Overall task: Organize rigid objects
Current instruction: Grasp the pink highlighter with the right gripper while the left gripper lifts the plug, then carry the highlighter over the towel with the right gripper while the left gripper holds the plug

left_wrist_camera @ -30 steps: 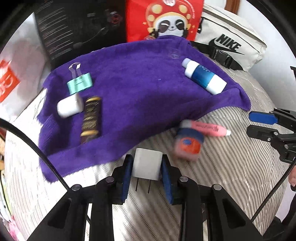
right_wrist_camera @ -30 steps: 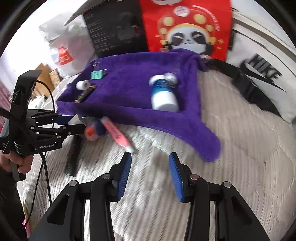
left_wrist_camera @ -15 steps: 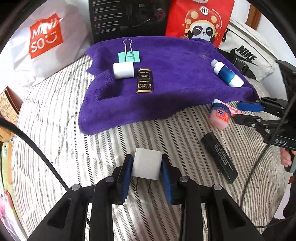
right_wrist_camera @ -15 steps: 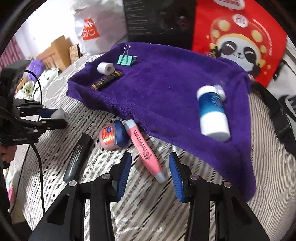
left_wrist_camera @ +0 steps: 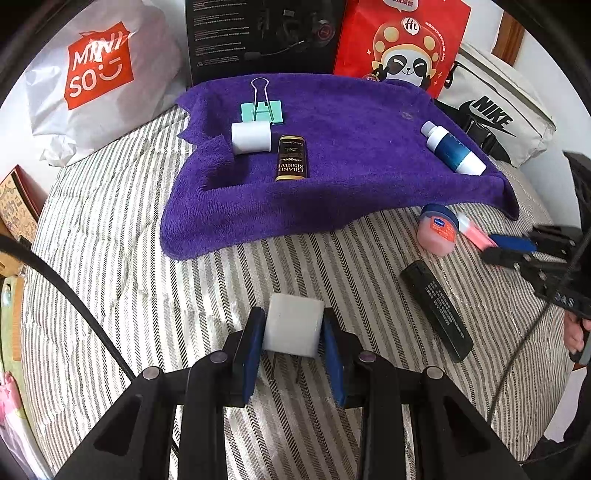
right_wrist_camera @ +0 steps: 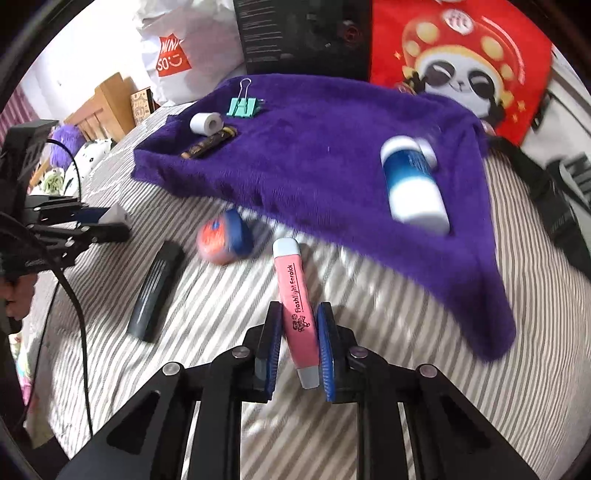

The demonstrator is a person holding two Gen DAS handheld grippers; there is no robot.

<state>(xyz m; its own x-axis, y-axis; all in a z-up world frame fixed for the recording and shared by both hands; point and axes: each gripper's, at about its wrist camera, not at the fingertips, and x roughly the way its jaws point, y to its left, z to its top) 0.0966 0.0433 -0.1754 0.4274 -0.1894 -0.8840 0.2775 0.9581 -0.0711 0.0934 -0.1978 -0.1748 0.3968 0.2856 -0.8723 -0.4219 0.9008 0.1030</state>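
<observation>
Left gripper: my left gripper (left_wrist_camera: 293,345) is clamped on a white plug adapter (left_wrist_camera: 293,328) — both blue pads press its sides, and two metal prongs hang below it over the striped bedcover (left_wrist_camera: 110,295).

Right gripper: my right gripper (right_wrist_camera: 299,341) has closed on the pink tube (right_wrist_camera: 297,306), which sits between the pads with its grey tail end toward the camera and its pale cap pointing to 12 o'clock. From the left wrist view I see the same tube at 3 o'clock, its far end just beside the jar.

Purple towel: the purple towel (left_wrist_camera: 351,155) lies spread across the upper half of the bed, with its near edge draped over the stripes.

On the towel: a green binder clip (left_wrist_camera: 262,110) sits at about 11 o'clock, a small white roll (left_wrist_camera: 251,137) just below it, and a dark tube with gold lettering (left_wrist_camera: 291,158) beside the roll. A blue and white bottle (left_wrist_camera: 452,153) lies on its side toward 2 o'clock, well apart from those three.

Off the towel: a small jar with a blue lid (left_wrist_camera: 437,229) lies tipped just past the towel's near edge. A black bar-shaped object (left_wrist_camera: 436,310) lies on the stripes at 4 o'clock from it — I cannot tell what it is.

Backdrop: a white shopping bag (left_wrist_camera: 99,74), a black box (left_wrist_camera: 262,33), a red panda bag (left_wrist_camera: 402,40) and a white sports bag (left_wrist_camera: 495,114) stand behind the towel.
</observation>
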